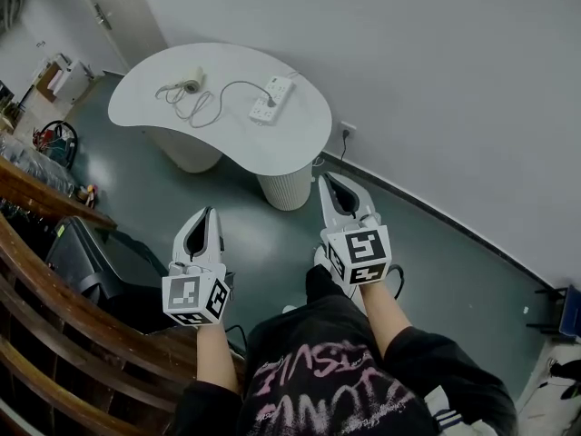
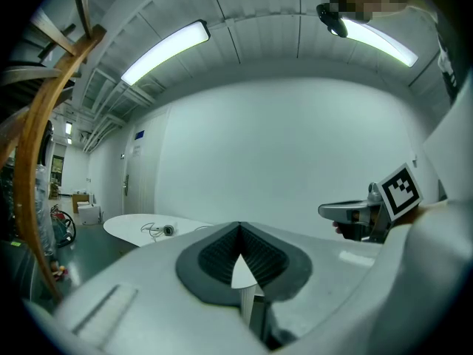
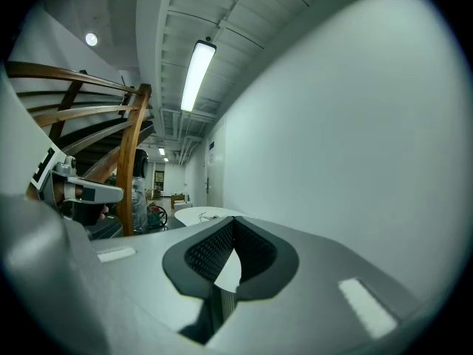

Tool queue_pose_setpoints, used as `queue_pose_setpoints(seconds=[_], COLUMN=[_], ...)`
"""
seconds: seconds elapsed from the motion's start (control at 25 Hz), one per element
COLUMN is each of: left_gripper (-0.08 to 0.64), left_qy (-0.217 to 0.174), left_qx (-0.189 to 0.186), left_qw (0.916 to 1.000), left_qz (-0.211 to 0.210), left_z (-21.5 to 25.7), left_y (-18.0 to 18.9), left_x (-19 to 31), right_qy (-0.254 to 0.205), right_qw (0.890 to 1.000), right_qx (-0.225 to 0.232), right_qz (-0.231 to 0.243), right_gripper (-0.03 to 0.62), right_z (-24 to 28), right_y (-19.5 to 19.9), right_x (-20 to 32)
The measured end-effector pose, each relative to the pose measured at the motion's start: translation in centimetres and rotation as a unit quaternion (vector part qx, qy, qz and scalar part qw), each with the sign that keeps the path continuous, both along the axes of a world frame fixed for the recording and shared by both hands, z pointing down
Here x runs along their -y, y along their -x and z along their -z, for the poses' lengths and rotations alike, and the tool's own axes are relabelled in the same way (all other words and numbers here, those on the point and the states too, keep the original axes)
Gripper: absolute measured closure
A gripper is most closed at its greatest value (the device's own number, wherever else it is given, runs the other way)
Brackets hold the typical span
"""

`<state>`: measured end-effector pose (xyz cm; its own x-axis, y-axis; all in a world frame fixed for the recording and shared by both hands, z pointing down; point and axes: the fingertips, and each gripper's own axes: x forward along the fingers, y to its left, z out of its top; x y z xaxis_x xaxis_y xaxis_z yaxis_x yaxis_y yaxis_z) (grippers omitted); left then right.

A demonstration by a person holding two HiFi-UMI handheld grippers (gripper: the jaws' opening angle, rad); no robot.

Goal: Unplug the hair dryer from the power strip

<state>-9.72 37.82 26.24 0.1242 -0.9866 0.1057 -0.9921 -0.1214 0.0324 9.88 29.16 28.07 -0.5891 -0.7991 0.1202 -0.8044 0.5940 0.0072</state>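
At the strip [image 1: 273, 99], the dryer [image 1: 188, 86] plug likely sticks; pinch its hard body, not the limp cord [image 1: 227, 87]. Left tongs [image 1: 211, 213] and right tongs [image 1: 329, 179] are together, empty.

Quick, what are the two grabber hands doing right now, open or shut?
Left white gripper: shut, holding nothing.
Right white gripper: shut, holding nothing.

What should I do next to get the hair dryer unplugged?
Probably walk up to the table: the power strip and hair dryer lie on it, well beyond the left gripper and right gripper, both shut and empty.
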Motion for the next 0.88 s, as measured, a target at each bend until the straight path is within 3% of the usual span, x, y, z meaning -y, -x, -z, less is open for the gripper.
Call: queue_pose_setpoints(seconds=[0.4,0.88], left_gripper=[0.560,0.560], left_qy=[0.017,0.042], left_qx=[-0.004,-0.007], left_qw=[0.9998,0.9990], left_qz=[0.004,-0.014], left_z=[-1.2,-3.0], left_y=[0.0,-0.1], left_x=[5.6,16.8], right_qy=[0.017,0.043], right_qw=[1.000,0.999], right_qx=[0.001,0.003], right_qz=[0.017,0.011], right_gripper=[0.583,0.583], right_z=[-1.3,-3.6], right_y=[0.8,0.9], right_x=[5.6,15.9])
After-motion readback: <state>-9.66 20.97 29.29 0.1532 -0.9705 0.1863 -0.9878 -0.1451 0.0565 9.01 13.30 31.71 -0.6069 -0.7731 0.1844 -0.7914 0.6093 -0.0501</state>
